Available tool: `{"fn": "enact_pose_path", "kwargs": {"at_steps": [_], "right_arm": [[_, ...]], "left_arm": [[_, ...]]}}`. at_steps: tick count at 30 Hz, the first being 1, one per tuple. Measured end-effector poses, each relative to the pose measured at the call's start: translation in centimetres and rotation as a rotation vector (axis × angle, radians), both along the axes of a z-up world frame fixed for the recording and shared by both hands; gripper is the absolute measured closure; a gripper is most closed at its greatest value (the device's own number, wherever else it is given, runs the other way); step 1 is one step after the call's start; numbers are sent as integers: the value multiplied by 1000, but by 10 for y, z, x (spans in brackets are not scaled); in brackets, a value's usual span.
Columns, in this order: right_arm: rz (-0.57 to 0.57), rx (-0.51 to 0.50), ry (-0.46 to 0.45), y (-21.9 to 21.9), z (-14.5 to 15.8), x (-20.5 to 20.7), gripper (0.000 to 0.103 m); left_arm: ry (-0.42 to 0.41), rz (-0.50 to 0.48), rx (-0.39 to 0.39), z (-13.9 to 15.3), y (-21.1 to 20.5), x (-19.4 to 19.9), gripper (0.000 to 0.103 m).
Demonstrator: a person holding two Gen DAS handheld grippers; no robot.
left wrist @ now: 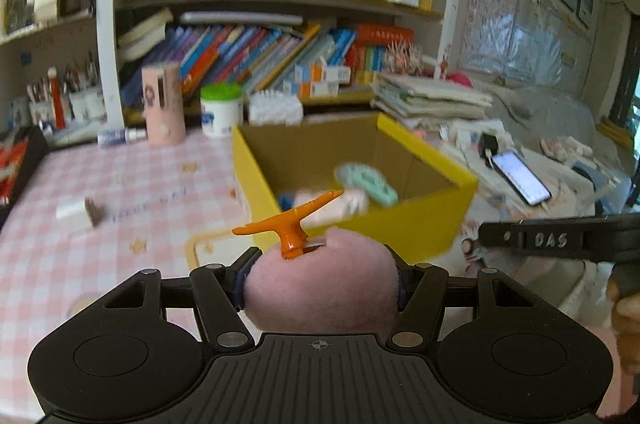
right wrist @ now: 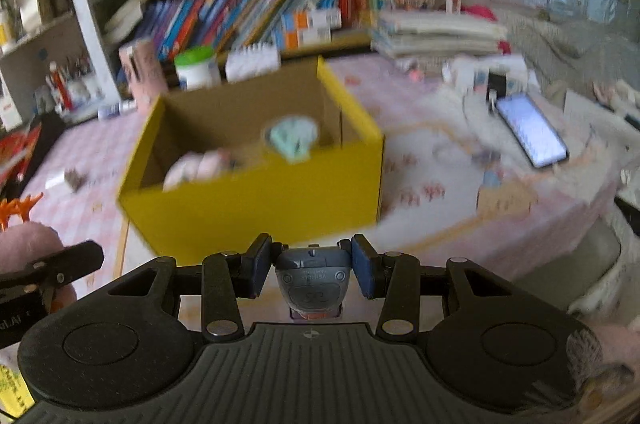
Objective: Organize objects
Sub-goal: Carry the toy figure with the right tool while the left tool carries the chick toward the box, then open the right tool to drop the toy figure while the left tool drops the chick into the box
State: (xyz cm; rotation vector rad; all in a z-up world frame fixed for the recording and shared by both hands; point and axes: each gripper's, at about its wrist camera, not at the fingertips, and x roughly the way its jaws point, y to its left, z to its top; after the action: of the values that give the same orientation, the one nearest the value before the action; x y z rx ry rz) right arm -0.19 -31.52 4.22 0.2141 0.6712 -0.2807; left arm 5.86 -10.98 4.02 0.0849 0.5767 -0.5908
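My left gripper [left wrist: 320,276] is shut on a pink plush ball [left wrist: 320,292] topped with an orange propeller-like piece [left wrist: 288,224]. It hangs just in front of a yellow cardboard box [left wrist: 400,224] whose top is open. Inside the box lie a mint-green item [left wrist: 368,184] and a pale pink soft toy [left wrist: 344,204]. My right gripper [right wrist: 313,268] is shut on a small grey toy vehicle [right wrist: 313,276], underside towards the camera, near the box's front wall [right wrist: 260,208]. The left gripper [right wrist: 52,268] and its plush [right wrist: 28,240] show at the left edge of the right wrist view.
The box stands on a pink checked tablecloth [left wrist: 120,184]. Behind it are a pink cylinder holder [left wrist: 164,104], a white jar with a green lid [left wrist: 220,108] and crowded bookshelves. To the right lie a lit phone [right wrist: 532,132] and a paper stack [left wrist: 432,96]. A small brown item [left wrist: 94,212] lies at the left.
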Motion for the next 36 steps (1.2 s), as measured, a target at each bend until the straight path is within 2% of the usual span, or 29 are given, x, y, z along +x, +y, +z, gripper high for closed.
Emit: {"fn": "enact_pose_path", "kwargs": {"at_steps": [8, 12, 19, 27, 36], "right_arm": [[65, -69, -160, -33, 44, 45, 62], [120, -85, -176, -46, 46, 77, 62], [242, -116, -109, -53, 27, 139, 62], [371, -139, 6, -43, -10, 199, 62], [434, -156, 114, -36, -34, 231, 62]], "left_arm": [[-78, 38, -13, 19, -34, 39, 42], [-107, 53, 13, 20, -53, 62, 42], [-122, 73, 111, 5, -84, 100, 42], [-25, 88, 186, -27, -108, 132, 41], [22, 103, 232, -42, -112, 147, 39]]}}
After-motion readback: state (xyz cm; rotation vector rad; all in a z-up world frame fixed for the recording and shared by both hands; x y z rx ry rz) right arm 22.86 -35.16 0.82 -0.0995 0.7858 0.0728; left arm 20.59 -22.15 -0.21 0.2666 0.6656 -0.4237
